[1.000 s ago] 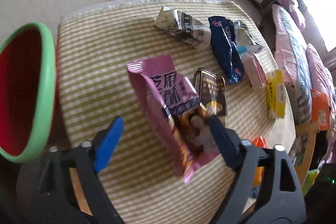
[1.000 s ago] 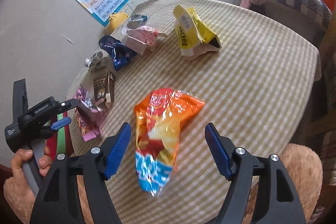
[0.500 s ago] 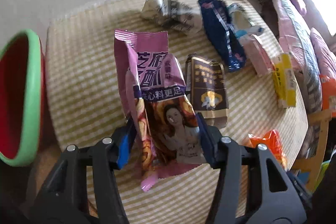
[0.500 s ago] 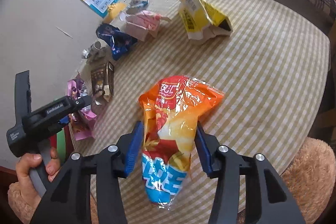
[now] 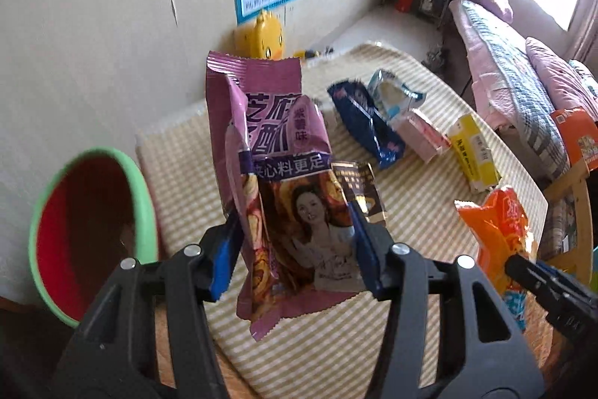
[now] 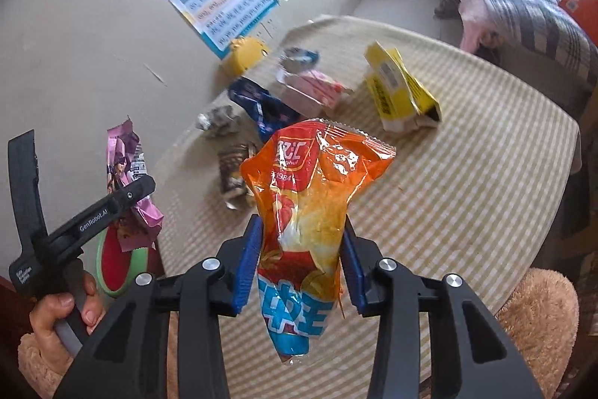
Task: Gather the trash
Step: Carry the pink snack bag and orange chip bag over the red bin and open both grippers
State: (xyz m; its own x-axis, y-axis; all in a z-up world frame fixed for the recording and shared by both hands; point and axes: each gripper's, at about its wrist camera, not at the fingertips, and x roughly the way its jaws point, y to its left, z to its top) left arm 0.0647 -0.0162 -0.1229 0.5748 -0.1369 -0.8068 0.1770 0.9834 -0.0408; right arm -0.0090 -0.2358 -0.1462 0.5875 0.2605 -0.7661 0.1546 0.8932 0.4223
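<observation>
A: What did your left gripper [image 5: 295,249] have at that moment?

B: Its blue pads were pressed on both sides of the purple snack wrapper [image 5: 276,182], which stood upright between them, lifted off the checked tablecloth [image 5: 429,212]. The red bin with the green rim [image 5: 86,230] sat just beside the table's left edge.

A: And your right gripper [image 6: 299,264]?

B: Its jaws had just been closing, and they pinched the orange chip bag [image 6: 310,204] around its middle, the blue bottom end hanging below the pads.

A: What was left on the cloth?

B: You had 5 pieces there: a brown wrapper [image 5: 358,189], a dark blue bag [image 5: 366,122], a pink packet [image 5: 422,133], a yellow box [image 5: 472,152] and a silvery crumpled wrapper [image 6: 220,118].
</observation>
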